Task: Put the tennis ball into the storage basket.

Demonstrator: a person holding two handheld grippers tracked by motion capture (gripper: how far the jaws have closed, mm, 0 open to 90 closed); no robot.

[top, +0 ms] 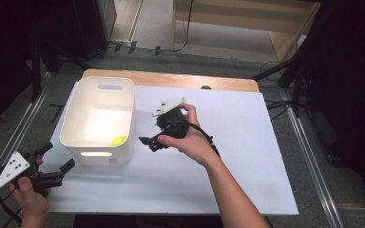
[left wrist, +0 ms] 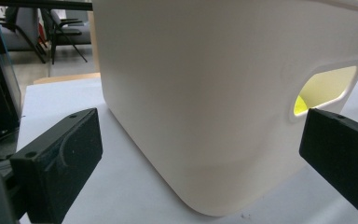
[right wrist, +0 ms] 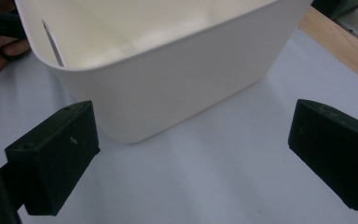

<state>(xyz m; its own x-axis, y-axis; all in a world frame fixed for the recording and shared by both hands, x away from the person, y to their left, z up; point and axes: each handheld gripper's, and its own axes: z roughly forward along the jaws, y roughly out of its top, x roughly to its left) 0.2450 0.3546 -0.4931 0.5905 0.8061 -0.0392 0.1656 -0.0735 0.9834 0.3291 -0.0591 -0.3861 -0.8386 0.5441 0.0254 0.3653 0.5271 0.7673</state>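
A white plastic bin (top: 100, 118) stands on the left part of the white table sheet (top: 247, 142). A small yellow-green object (top: 119, 140) lies inside it near the front right corner and shows through the handle slot (left wrist: 299, 105) in the left gripper view. My left gripper (top: 57, 156) rests at the sheet's front left edge, open, facing the bin's front wall (left wrist: 205, 93); the space between its jaws holds nothing. My right gripper (top: 148, 143) hovers just right of the bin, pointing at its side wall (right wrist: 168, 93), open and empty.
The wooden table edge (top: 171, 78) shows behind the sheet. Metal rails (top: 309, 152) run along both sides of the table on the floor, with cables and dark stands beyond. A wide stretch of bare sheet lies to the right of my right hand.
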